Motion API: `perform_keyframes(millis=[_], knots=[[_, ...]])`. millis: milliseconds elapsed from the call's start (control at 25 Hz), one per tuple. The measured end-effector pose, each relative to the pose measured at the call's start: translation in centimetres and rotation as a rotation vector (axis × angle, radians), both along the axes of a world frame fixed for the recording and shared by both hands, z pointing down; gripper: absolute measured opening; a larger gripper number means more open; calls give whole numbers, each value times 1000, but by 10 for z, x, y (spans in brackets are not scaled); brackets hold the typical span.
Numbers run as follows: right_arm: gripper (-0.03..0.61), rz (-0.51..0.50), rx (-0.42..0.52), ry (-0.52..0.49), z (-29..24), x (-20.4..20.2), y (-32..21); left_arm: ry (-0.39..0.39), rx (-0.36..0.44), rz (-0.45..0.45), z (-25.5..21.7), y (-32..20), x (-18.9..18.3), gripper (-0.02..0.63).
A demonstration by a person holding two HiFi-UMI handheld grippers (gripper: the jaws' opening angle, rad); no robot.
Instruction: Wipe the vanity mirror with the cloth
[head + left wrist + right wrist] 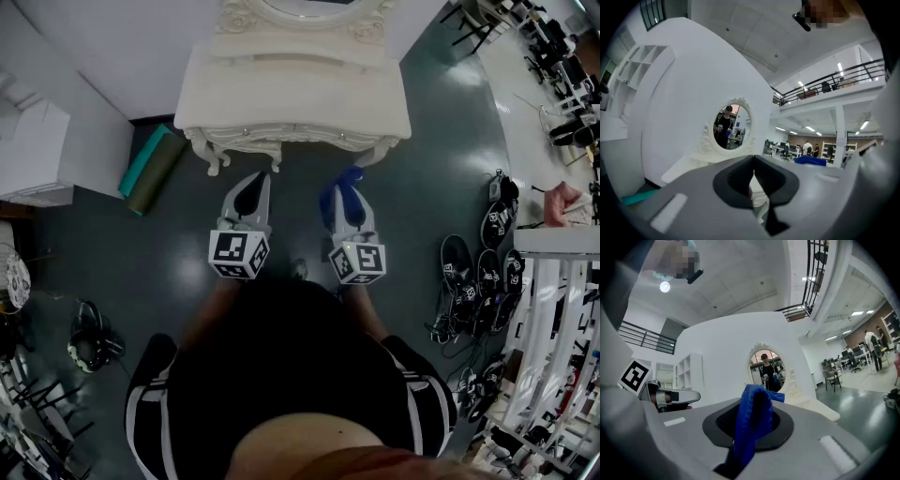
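Both grippers hang over the dark floor (169,272), near the front edge of the white vanity table (295,94). A rolled teal-and-olive mat (150,169) lies beside the table's left leg. Black devices bearing square markers (478,272) lie on the floor at right.

- Left gripper (255,183): jaws together, holding nothing.
- Right gripper (347,202): jaws clamped on the blue cloth (751,423), which stands above the tips.

The oval vanity mirror (768,367) rises at the table's rear edge, well apart from the cloth.
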State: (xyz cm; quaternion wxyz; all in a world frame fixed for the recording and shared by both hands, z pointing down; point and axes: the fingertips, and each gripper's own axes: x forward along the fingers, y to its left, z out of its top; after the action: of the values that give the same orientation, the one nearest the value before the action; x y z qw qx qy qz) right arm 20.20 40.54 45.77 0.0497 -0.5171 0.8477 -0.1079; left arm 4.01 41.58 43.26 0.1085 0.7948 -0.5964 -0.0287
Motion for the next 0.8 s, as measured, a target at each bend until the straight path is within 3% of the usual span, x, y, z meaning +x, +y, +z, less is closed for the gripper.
perform_keyframes(millis=[480, 800], knots=[[40, 5, -5, -1, -2, -10, 4, 3, -3, 4, -2, 4, -11, 9], [40, 41, -12, -48, 2, -31, 2, 10, -19, 13, 8, 3, -43, 9]])
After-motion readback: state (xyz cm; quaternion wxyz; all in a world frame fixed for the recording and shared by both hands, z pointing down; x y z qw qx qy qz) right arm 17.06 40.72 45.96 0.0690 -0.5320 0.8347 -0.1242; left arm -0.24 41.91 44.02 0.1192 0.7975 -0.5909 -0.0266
